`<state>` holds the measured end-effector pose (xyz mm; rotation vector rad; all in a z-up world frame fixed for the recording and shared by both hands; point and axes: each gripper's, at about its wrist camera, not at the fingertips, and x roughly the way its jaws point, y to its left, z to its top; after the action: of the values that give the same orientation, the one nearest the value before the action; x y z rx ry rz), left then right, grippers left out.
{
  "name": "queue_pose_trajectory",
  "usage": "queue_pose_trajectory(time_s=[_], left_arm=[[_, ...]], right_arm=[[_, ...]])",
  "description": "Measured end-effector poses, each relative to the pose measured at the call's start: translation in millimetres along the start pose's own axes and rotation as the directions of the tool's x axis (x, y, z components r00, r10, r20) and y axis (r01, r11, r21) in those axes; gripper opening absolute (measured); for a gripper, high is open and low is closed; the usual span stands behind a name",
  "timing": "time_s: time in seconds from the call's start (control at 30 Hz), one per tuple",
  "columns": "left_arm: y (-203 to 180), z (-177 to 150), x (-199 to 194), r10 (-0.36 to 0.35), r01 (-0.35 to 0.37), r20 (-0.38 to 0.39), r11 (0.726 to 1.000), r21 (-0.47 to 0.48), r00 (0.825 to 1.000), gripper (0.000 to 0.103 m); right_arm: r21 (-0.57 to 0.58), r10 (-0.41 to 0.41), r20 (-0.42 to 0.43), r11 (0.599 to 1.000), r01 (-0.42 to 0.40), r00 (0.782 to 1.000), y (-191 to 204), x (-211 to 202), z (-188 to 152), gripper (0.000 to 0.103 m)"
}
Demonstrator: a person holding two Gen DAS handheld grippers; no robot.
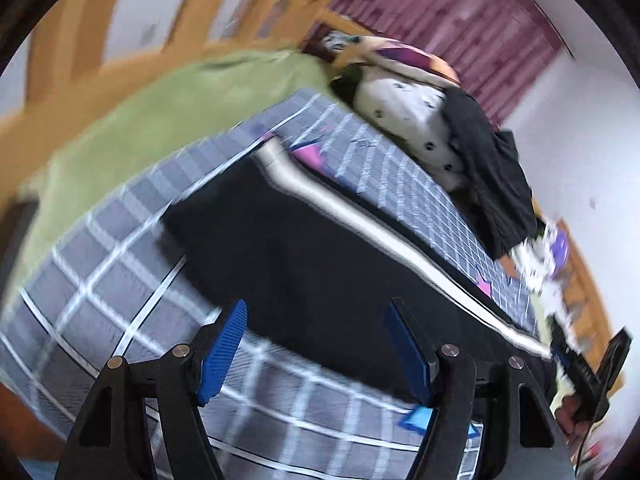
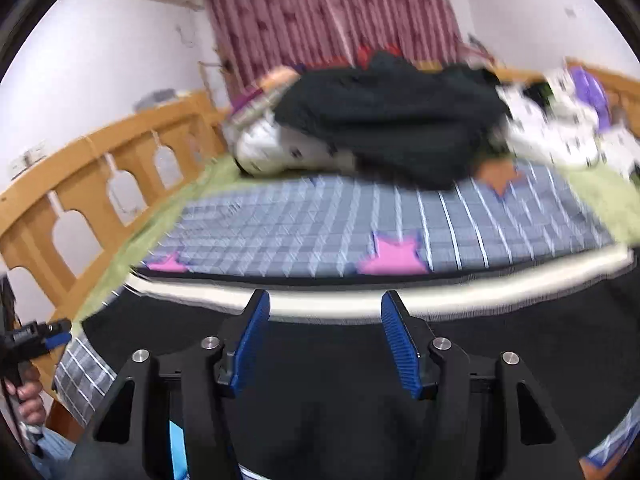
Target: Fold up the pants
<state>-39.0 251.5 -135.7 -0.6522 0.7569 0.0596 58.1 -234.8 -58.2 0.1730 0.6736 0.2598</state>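
Black pants with a white side stripe lie flat on a grey checked bedsheet. My left gripper is open, above the near edge of the pants, holding nothing. In the right wrist view the pants fill the lower frame, with the white stripe along their far edge. My right gripper is open above the pants near the stripe. The right gripper shows at the left view's right edge; the left gripper shows at the right view's left edge.
A pile of clothes lies at the back of the bed: a dark garment and white spotted fabric. A green blanket lies beside a wooden bed rail. A maroon curtain hangs behind.
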Motion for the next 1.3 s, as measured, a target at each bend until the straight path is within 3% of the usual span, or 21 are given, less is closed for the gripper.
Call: queue_pose_trajectory(time_s=[0.1,0.17,0.23,0.37,0.43,0.5,0.53,0.63,0.7,0.77,0.83,0.93,1.03,1.07,1.13,1.2,1.3], left_arm=[[33,-3,18,0.014,-0.014,-0.001,0.997,-0.079,1.0,0.069],[48,2,32,-0.012,0.011,-0.009,0.992,-0.127,1.0,0.069],[49,11,39,-0.021,0.023,0.019,0.993,-0.119,1.0,0.07],[46,32,62,0.031,-0.03,0.012,0.993,-0.114,0.999,0.067],[45,40,66,0.056,-0.054,0.013,0.989,-0.136,0.998,0.059],[46,45,68,0.099,-0.093,0.026,0.982,-0.167,0.995,0.033],[49,47,68,0.125,-0.115,0.035,0.974,-0.195,0.992,0.026],[53,49,64,0.131,-0.113,0.053,0.96,-0.256,0.99,0.018],[26,52,56,0.228,-0.21,0.092,0.963,-0.167,0.969,0.015],[-18,53,45,0.313,-0.311,0.167,0.95,-0.035,0.935,0.014],[-63,53,33,0.299,-0.324,0.237,0.943,0.075,0.925,0.014],[-145,42,24,0.24,-0.326,0.301,0.905,0.275,0.923,0.012],[-224,18,31,0.093,-0.189,0.235,0.883,0.43,0.967,0.011],[-240,9,35,0.062,-0.154,0.211,0.879,0.452,0.975,0.01],[-274,-16,45,0.006,-0.089,0.164,0.861,0.501,0.986,0.01],[-311,-54,65,-0.033,-0.032,0.103,0.823,0.568,0.994,0.01],[-344,-111,94,-0.076,0.069,-0.014,0.792,0.606,0.997,0.01]], right_arm=[[0.037,0.019,-0.021,0.999,-0.018,1.0,-8,6,1,0.055],[-0.005,-0.032,0.013,0.999,0.032,0.999,-6,6,1,0.055],[-0.036,-0.073,0.0,0.997,0.073,0.997,-5,11,-4,0.055],[-0.044,-0.081,-0.062,0.996,0.078,0.995,-6,23,-14,0.055],[-0.046,-0.081,-0.075,0.996,0.078,0.994,-6,24,-15,0.055],[-0.064,-0.103,-0.063,0.993,0.098,0.993,-4,22,-17,0.055],[-0.079,-0.122,-0.054,0.99,0.117,0.991,-5,19,-18,0.055],[-0.074,-0.14,-0.035,0.988,0.137,0.989,-17,9,-24,0.055],[-0.045,-0.142,-0.034,0.989,0.14,0.989,-29,3,-27,0.055],[-0.019,-0.14,-0.04,0.99,0.14,0.989,-41,-2,-29,0.055],[-0.004,-0.158,-0.029,0.987,0.158,0.987,-53,-10,-30,0.055],[0.002,-0.19,-0.001,0.982,0.19,0.982,-68,-24,-30,0.055],[0.036,-0.21,0.017,0.977,0.21,0.977,-88,-42,-35,0.055],[0.049,-0.216,0.023,0.976,0.214,0.976,-96,-47,-37,0.055],[0.08,-0.245,0.035,0.967,0.241,0.969,-113,-59,-41,0.055],[0.12,-0.27,0.049,0.957,0.262,0.962,-130,-70,-44,0.055],[0.19,-0.283,0.068,0.945,0.266,0.957,-154,-86,-46,0.055]])
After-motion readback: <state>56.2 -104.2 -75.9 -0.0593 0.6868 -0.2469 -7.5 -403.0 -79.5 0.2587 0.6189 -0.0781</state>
